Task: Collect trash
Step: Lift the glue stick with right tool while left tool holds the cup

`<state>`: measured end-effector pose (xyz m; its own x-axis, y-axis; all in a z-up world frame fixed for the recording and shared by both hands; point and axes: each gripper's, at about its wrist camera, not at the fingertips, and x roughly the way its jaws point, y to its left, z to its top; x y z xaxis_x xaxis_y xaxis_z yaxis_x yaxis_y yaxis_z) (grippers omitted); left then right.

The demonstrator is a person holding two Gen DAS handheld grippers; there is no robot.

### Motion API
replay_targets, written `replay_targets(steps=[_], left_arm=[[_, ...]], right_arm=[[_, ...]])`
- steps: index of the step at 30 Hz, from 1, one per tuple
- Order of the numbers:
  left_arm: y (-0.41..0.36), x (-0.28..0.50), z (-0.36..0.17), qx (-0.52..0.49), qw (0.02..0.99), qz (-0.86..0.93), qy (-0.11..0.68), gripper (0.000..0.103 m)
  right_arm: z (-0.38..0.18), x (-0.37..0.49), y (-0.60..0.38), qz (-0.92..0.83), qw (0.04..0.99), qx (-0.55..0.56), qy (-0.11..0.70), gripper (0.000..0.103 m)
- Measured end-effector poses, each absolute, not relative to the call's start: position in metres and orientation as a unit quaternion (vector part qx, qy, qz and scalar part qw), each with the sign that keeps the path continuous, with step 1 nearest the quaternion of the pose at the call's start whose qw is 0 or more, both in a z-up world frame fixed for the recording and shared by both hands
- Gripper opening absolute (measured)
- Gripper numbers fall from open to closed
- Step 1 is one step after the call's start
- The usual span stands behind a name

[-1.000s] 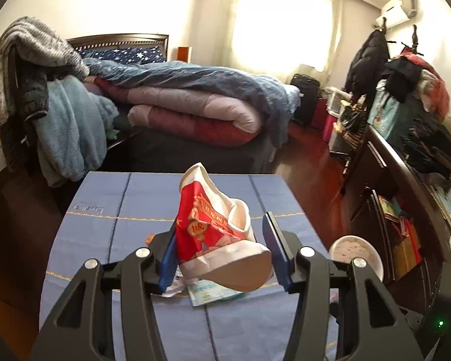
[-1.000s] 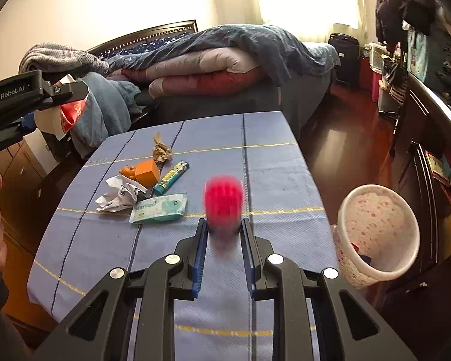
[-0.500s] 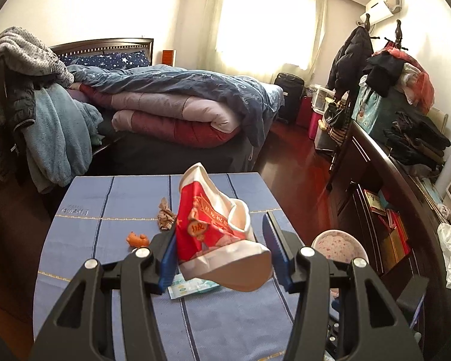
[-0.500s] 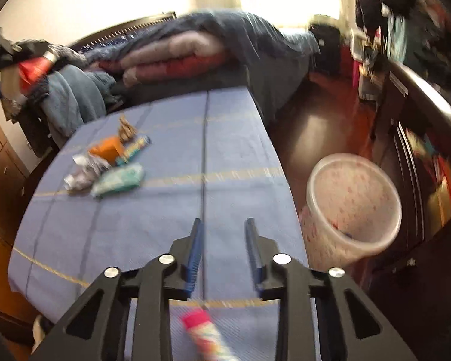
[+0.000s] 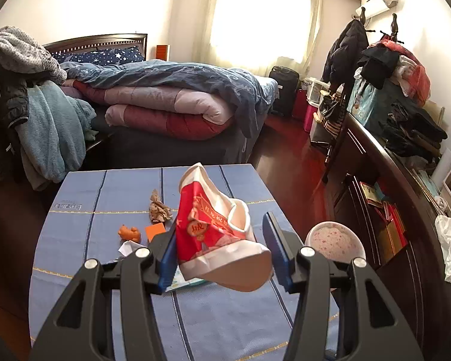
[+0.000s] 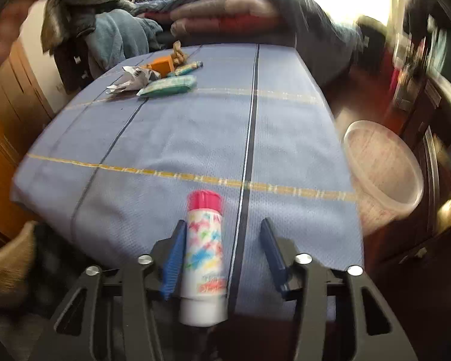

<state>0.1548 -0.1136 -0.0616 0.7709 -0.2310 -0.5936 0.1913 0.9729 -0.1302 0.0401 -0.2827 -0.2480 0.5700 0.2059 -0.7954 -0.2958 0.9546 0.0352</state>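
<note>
Crumpled glossy red-white paper bag [image 5: 216, 234]; smooth cylindrical bottle [image 6: 204, 249]

1 bin [image 6: 383, 162], 1 crushed cup [image 5: 213, 228], 1 bottle [image 6: 204, 246], 1 wipes pkt [image 6: 168, 85].

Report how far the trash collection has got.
Done: nothing visibly in the bin yet. In hand: the left gripper clamps a crushed red paper cup; the right gripper is closing around a pink-capped bottle lying on the table. Left: wipes pack, crumpled paper, orange box.
</note>
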Motion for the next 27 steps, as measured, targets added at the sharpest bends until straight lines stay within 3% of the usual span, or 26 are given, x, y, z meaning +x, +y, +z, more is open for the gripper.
replay_targets(steps=[16, 27], left_arm=[[-0.116, 0.146, -0.05, -0.025, 0.948, -0.101, 0.301, 0.053], [-0.167, 0.15, -0.049, 0.0, 0.945, -0.138, 0.297, 0.053]], right_arm=[[-0.202, 0.059, -0.309, 0.141, 0.909, 0.017, 0.391, 0.022], [-0.168, 0.062, -0.351, 0.106, 0.929, 0.042, 0.353, 0.022]])
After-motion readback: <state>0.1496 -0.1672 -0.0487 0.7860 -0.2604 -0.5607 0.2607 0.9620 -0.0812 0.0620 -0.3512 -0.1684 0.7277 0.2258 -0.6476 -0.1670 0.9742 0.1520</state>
